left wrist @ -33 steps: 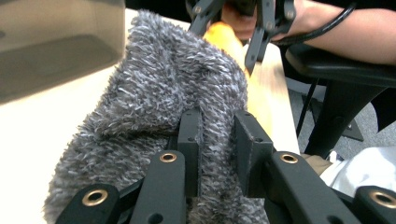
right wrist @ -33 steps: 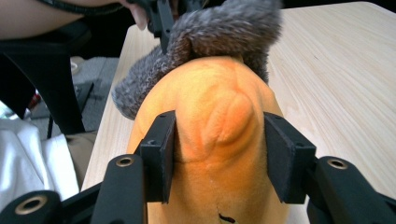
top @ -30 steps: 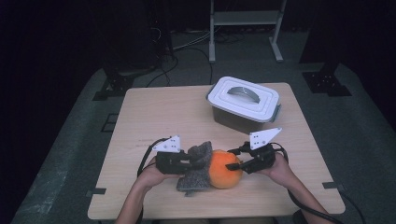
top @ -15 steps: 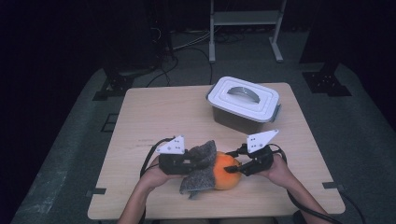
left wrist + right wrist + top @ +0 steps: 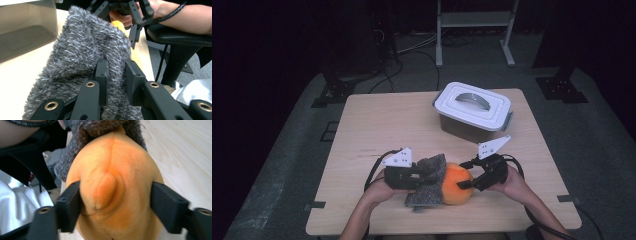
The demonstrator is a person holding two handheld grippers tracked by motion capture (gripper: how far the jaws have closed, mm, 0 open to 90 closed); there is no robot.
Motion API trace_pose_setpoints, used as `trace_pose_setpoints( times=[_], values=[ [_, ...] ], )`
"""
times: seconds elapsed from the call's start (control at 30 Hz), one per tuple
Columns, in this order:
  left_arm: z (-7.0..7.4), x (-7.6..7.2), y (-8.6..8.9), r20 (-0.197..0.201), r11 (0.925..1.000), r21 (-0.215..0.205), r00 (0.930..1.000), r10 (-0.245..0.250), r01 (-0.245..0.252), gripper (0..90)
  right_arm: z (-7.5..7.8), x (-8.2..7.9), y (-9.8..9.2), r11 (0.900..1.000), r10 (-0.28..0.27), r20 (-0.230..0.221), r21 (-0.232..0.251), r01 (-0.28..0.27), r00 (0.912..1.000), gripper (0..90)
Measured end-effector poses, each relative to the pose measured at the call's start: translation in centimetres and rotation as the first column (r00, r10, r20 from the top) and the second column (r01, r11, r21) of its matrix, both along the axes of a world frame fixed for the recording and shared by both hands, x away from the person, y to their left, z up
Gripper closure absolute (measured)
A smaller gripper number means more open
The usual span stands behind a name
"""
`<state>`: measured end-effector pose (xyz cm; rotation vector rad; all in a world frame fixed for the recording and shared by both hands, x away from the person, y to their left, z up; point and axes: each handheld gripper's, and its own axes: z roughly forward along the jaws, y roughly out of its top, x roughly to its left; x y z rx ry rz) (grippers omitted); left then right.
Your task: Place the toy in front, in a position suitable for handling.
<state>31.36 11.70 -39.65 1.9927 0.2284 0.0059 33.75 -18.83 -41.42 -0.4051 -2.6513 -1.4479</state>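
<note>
Near the table's (image 5: 377, 125) front edge, well short of the lidded white box (image 5: 473, 107), the left gripper (image 5: 428, 175) pinches tight on the grey fuzzy cloth (image 5: 428, 187). The right gripper (image 5: 465, 181) straddles the orange plush ball (image 5: 456, 184), jaws just opening; the right gripper view shows its left pad (image 5: 68, 206) touching, the other apart. Best move: hold the cloth firm, re-grip squarely.

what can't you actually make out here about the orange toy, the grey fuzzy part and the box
- Box contents: high view, its white lid covers them.
- Orange plush, left side: high view, grey fuzzy fabric covers it.
- Right gripper contact on the plush: right gripper view, right pad blurred.
- Fabric's lower edge: left gripper view, left gripper hides it.
</note>
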Motion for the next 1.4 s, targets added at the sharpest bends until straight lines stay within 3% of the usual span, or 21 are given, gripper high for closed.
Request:
trace_pose_setpoints(
  times=[0.07,0.13,0.17,0.27,0.33,0.43,0.47,0.57,0.63,0.7,0.87,0.97,1.17,1.27,1.4],
  values=[
    [0.4,0.0,0.2,0.01,1.0,-0.009,0.9999,0.002,-0.002,74.7,0.3,-0.3,0.3,1.0,0.019,0.053,-0.003,-0.019,0.9984,40.1],
    [0.9,0.0,0.4,0.017,0.9996,-0.028,0.9998,0.01,-0.009,74.7,0.7,-0.9,0.8,0.998,0.056,0.136,-0.014,-0.054,0.9891,44.2],
    [1.2,0.0,0.5,0.021,0.9991,-0.041,0.9997,0.01,-0.01,74.7,0.8,-1.0,1.0,0.997,0.071,0.155,-0.014,-0.07,0.9854,44.8],
    [2.0,-0.1,0.6,0.033,0.998,-0.063,0.9994,0.012,-0.01,74.2,1.2,-1.9,1.9,0.993,0.12,0.248,-0.023,-0.118,0.9612,45.9],
    [1.8,-0.1,0.5,0.027,0.9992,-0.035,0.9994,0.02,-0.019,74.2,1.2,-2.2,2.3,0.991,0.136,0.285,-0.037,-0.131,0.9487,45.8],
    [0.5,0.2,0.4,-0.021,0.9995,-0.023,0.9995,0.021,-0.022,74.7,0.8,-1.8,2.2,0.99,0.138,0.278,-0.048,-0.13,0.9505,43.4],
    [0.2,0.3,0.4,-0.037,0.9993,-0.033,0.9992,0.016,-0.018,74.9,0.7,-1.5,2.1,0.992,0.126,0.269,-0.048,-0.118,0.9547,41.4],
    [0.0,0.2,0.3,-0.069,0.9982,-0.049,0.9969,-0.038,0.035,74.8,0.6,-0.8,1.4,0.998,0.063,0.193,-0.043,-0.056,0.9792,34.8],
    [0.0,0.0,0.0,-0.084,0.9962,-0.054,0.9939,-0.072,0.068,74.8,0.5,-0.6,0.7,0.999,0.025,0.162,-0.034,-0.02,0.9865,35.2],
    [-0.1,0.0,-0.4,-0.084,0.9957,-0.049,0.993,-0.082,0.079,74.5,0.4,-0.5,0.3,0.999,0.022,0.15,-0.03,-0.017,0.9885,38.4],
    [-0.1,0.2,0.0,-0.085,0.9963,-0.053,0.9938,-0.072,0.068,74.6,0.4,-1.3,0.6,0.996,0.083,0.205,-0.056,-0.073,0.9753,48.1],
    [-0.2,0.4,0.7,-0.091,0.9969,-0.061,0.9943,-0.055,0.049,74.5,0.4,-1.3,0.5,0.994,0.106,0.21,-0.057,-0.096,0.972,49.2],
    [-1.2,1.1,1.8,-0.146,0.9952,-0.093,0.9885,-0.042,0.029,74.2,0.3,-1.7,0.7,0.991,0.13,0.219,-0.054,-0.121,0.967,49.1],
    [-0.6,0.7,1.0,-0.121,0.9965,-0.071,0.9914,-0.051,0.043,74.2,0.5,-2.1,1.6,0.99,0.14,0.237,-0.066,-0.128,0.9614,49.2],
    [0.2,0.1,-0.3,-0.099,0.9937,-0.078,0.9911,-0.088,0.081,74.2,0.6,-3.0,2.8,0.986,0.163,0.269,-0.08,-0.146,0.9491,49.3]
  ],
)
